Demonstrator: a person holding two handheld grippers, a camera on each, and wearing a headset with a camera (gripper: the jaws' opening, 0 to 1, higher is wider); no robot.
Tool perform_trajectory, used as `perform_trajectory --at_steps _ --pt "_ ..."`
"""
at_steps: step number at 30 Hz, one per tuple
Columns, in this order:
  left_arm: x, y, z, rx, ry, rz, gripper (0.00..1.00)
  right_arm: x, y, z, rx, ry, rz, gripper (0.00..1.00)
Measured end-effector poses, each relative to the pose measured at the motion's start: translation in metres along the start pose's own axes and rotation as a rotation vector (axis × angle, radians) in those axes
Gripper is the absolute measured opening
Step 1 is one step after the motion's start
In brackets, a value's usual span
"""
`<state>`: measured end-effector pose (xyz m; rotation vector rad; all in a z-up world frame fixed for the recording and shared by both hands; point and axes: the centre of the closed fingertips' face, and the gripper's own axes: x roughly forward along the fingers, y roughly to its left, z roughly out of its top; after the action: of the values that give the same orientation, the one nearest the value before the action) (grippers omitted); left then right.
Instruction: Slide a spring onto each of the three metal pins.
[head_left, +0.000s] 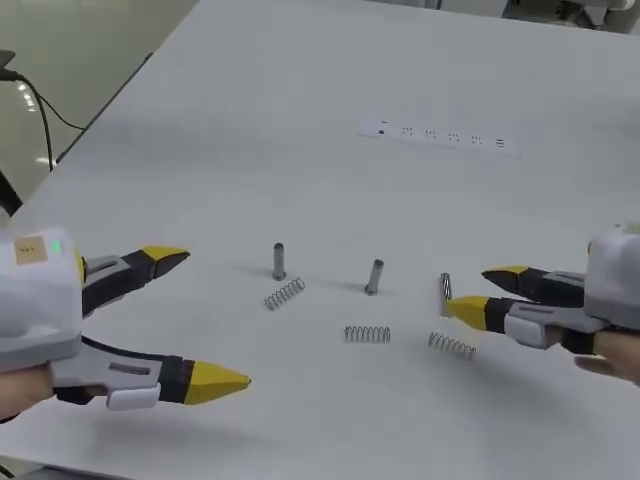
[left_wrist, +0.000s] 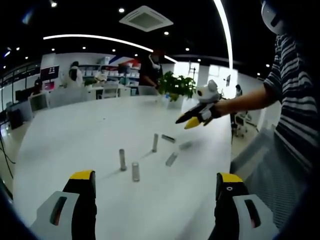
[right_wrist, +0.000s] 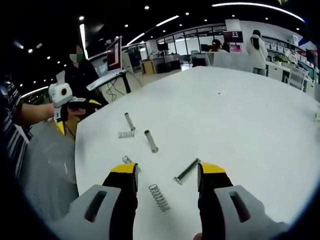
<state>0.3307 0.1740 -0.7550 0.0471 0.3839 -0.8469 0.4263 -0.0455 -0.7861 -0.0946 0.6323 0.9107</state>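
While both grippers hover over the white table, we note the left gripper spread wide, well short of the three upright grey metal pins. We find the right gripper half open, holding nothing; the nearest pin stands just ahead of its yellow tips. Beside the pins lie three small coiled wire springs, loose.
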Motion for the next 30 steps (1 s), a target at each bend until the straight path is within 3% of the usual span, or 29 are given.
perform_trajectory --at_steps 10,18,26,30 --pt "0.001 -0.001 -0.001 0.003 0.004 -0.006 0.97 0.023 -0.024 -0.002 0.104 0.091 -0.084 0.34" --pt "-0.001 -0.001 -0.002 0.002 0.008 -0.008 0.97 0.038 -0.030 -0.011 0.152 0.167 -0.120 0.26" --pt "0.000 -0.001 -0.004 0.001 0.012 -0.009 0.97 0.049 -0.035 -0.017 0.176 0.211 -0.140 0.20" --pt "0.000 0.000 -0.004 -0.001 0.009 -0.008 0.97 0.053 -0.040 -0.026 0.145 0.271 -0.169 0.18"
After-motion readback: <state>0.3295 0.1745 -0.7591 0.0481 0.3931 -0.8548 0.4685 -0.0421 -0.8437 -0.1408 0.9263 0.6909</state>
